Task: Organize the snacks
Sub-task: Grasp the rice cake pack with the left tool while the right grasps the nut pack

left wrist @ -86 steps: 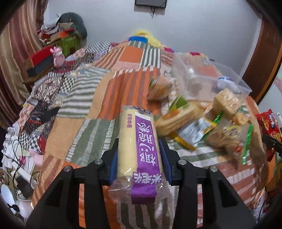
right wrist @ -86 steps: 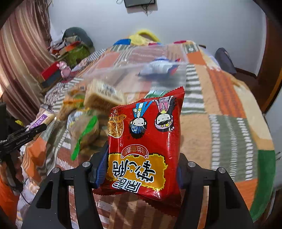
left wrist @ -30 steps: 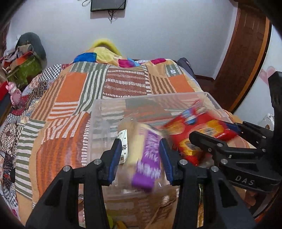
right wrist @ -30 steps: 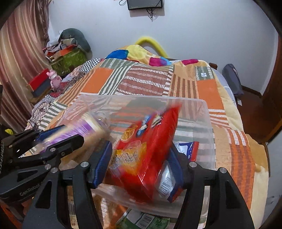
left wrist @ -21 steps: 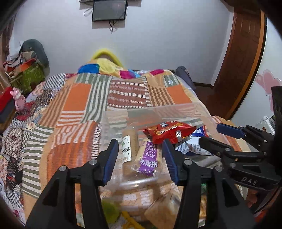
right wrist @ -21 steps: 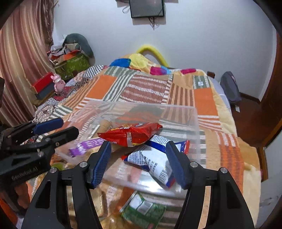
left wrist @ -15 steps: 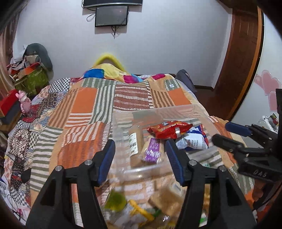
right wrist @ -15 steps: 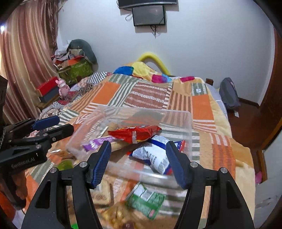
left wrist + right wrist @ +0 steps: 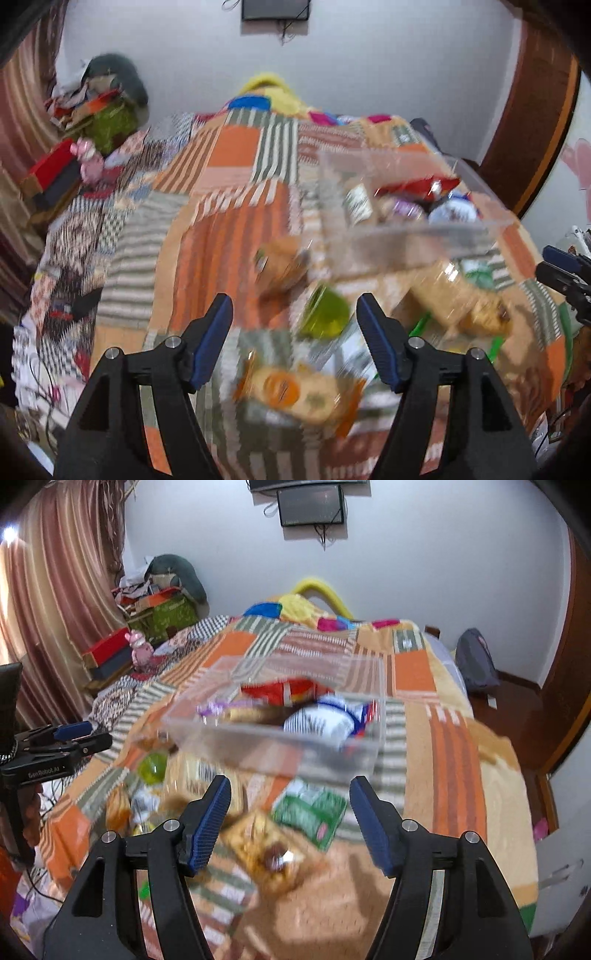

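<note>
Plainly the work stands between placements: both tongs are empty and spread wide above the bed (image 9: 454,738), so the step in hand looks like choosing the next snack from the loose pile. Spread over the bed is a patchwork quilt in orange, green and striped squares, and on it sits the clear plastic bin (image 9: 295,753), which already holds a red packet (image 9: 280,690), a blue-and-white packet (image 9: 317,716) and a purple-wrapped pack (image 9: 404,210) lying side by side. Nearer the cameras, in front of the bin, the unsorted snacks lie scattered – a green packet (image 9: 310,812) just before the bin's front wall, a clear bag of brown biscuits (image 9: 262,845) beside it, a long bag of golden crackers (image 9: 454,295), an orange-printed pack (image 9: 295,391) and a small yellow-green round item (image 9: 325,314). Motion blur softens all of these, so labels cannot be read. The left tongs (image 9: 295,343) hang over the orange-printed pack and the yellow-green item, jaws well apart; the right tongs (image 9: 290,816) hang over the biscuit bag and green packet, equally wide. My judgement is that the next move calls for lowering each pair onto the nearest pack – gripping across its narrow side, since these soft, slippery wrappers would likely crumple or slide – then carrying it up over the bin's wall.
</note>
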Available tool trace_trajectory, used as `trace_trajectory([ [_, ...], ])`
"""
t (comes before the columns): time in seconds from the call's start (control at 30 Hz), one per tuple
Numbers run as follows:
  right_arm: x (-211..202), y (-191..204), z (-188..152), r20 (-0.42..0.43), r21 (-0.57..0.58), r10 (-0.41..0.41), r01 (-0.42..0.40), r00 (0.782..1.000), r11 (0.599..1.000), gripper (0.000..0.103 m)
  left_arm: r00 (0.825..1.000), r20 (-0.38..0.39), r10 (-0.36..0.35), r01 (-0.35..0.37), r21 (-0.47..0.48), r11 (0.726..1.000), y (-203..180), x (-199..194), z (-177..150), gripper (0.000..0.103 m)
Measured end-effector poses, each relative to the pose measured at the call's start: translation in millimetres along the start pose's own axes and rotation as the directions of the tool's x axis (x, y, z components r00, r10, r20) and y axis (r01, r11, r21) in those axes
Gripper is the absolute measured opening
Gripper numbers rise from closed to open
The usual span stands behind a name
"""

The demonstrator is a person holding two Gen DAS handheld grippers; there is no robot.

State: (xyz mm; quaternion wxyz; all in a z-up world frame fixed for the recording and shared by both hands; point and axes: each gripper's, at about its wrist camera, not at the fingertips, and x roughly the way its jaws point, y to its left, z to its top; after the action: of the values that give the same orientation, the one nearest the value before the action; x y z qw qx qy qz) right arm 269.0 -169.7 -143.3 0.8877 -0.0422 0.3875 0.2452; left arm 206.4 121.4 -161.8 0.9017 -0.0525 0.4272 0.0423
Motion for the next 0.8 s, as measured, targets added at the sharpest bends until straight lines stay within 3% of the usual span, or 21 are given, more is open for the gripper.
trace_trajectory([
  [0.27, 22.7, -1.2, -33.2, -0.096, 0.000, 0.004, -0.004, 0.995, 1.000, 0.065, 0.993, -0.115, 0.027, -0.031, -0.026, 0.999, 9.9, 34.3, -45.8, 0.070],
  [0.43, 30.6, 1.2, -40.8, -0.131, -0.022, 0.005, -0.008, 0.991, 1.000, 0.066, 0.988, -0.146, 0.057, -0.057, 0.002, 0.998, 16.5, 38.6, -72.4, 0.070],
  [0.67, 41.8, 11.2, -37.8, -0.144, -0.043, 0.023, -0.029, 0.989, 0.999, 0.070, 0.985, -0.166, 0.039, -0.048, -0.051, 0.998, 31.2, 34.0, -97.4, 0.070],
  [0.8, 53.6, 19.4, -38.6, -0.167, -0.053, 0.037, -0.047, 0.985, 0.997, 0.070, 0.987, -0.153, 0.045, -0.051, -0.037, 0.998, 25.6, 35.3, -96.3, 0.059],
])
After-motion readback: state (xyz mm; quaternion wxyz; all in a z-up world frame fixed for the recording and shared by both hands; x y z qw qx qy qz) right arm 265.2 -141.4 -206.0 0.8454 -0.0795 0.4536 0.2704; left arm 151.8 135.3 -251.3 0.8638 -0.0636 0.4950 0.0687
